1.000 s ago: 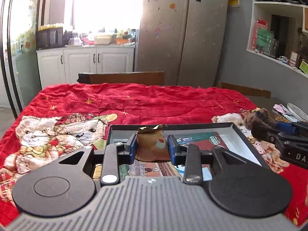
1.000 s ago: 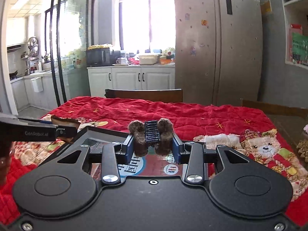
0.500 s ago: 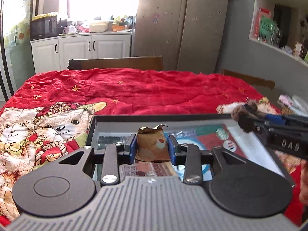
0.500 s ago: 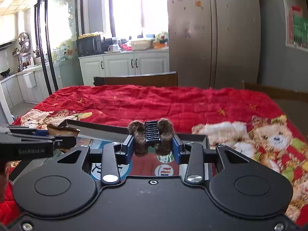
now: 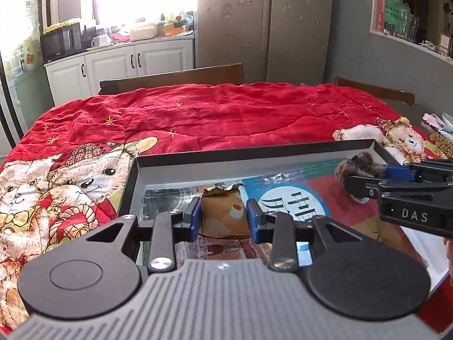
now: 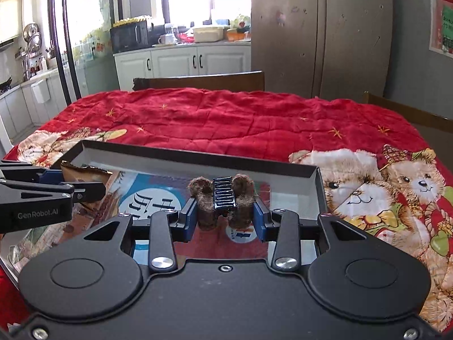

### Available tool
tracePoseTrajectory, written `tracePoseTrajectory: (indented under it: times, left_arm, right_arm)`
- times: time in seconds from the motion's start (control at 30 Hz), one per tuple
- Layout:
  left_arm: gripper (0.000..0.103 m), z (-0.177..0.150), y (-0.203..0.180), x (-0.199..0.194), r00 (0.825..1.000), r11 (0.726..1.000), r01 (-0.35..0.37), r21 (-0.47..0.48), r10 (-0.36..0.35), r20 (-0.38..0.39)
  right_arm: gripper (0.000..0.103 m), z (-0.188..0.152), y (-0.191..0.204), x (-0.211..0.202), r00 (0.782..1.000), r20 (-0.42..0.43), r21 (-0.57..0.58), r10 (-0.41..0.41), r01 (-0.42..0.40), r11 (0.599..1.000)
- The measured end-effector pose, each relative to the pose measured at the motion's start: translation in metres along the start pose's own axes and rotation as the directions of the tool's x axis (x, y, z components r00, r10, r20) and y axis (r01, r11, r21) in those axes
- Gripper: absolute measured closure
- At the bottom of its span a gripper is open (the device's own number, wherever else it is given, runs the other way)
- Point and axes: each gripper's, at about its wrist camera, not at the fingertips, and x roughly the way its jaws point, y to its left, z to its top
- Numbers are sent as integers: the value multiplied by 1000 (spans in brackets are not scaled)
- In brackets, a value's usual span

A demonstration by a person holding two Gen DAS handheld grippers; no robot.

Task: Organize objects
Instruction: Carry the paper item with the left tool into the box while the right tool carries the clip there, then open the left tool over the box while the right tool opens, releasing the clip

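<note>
Both items hang over the shallow box tray (image 5: 181, 161), not yet set down: the left gripper (image 5: 225, 216) clamps a torn brown snack packet (image 5: 225, 212), the right gripper (image 6: 225, 215) a fuzzy brown hair clip (image 6: 223, 195) (release remains, I judge).

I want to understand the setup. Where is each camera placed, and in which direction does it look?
Left wrist: sits on the left gripper, looks forward over the tray to the kitchen; shows its fingers shut on a snack packet, right gripper at right.
Right wrist: sits on the right gripper, faces likewise; fingers shut on a furry hair clip, left gripper at left.
Shared: tray, red blanket, fridge.
</note>
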Motion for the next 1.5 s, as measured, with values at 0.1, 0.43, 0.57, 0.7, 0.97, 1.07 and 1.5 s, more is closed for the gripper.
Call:
tracePoseTrajectory:
  times: [0.1, 0.43, 0.57, 0.7, 0.97, 1.07, 1.5]
  left_arm:
    - [65, -1, 0, 3, 1000, 1000, -6, 6, 6, -8]
    - [65, -2, -2, 7, 1000, 1000, -17, 24, 18, -20]
    - [64, -3, -3, 7, 1000, 999, -21, 33, 21, -20]
    - [64, -3, -4, 7, 1000, 999, -22, 35, 23, -20]
    - [55, -3, -4, 8, 999, 999, -24, 35, 24, -22]
    - [46, -3, -3, 8, 1000, 999, -24, 30, 25, -17]
    - [29, -2, -7, -3, 999, 998, -43, 52, 42, 27]
  right_arm:
    - [65, -1, 1, 3, 1000, -15, -2, -2, 2, 1000]
    - [65, -1, 2, 8, 999, -49, -14, -1, 0, 1000]
    - [64, -1, 3, 9, 998, -58, -23, 0, -1, 1000]
    - [63, -1, 5, 11, 997, -71, -36, 1, -3, 999]
    - [59, -1, 5, 12, 997, -78, -36, 2, -5, 999]
    - [53, -1, 4, 10, 997, -77, -33, 7, -10, 999]
    - [27, 1, 8, 1, 1000, -31, -59, 6, -8, 998]
